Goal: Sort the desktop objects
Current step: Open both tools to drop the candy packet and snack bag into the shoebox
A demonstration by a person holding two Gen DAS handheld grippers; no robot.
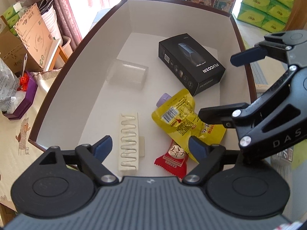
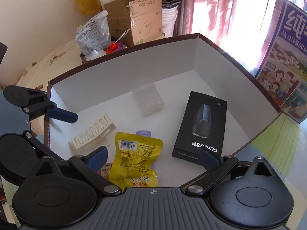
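Inside the white-lined cardboard tray (image 1: pixel 80 72) lie a crinkled yellow foil pouch (image 1: pixel 178 118), a red candy wrapper (image 1: pixel 172 159), a cream ribbed plastic comb (image 1: pixel 128 141) and a rigid black carton (image 1: pixel 190 65) printed "FLYCO". The pouch is light, soft and slippery; it should be pinched at a sealed edge. The left claw (image 1: pixel 147 147) and right claw (image 2: pixel 153 157) both stand spread, holding nothing.

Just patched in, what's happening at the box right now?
Both grippers hang open over the white-lined box, holding nothing. The left gripper stands above the cream clip and red candy wrapper; the right gripper stands above the yellow snack pouch. A black shaver box and clear plastic case also lie inside.
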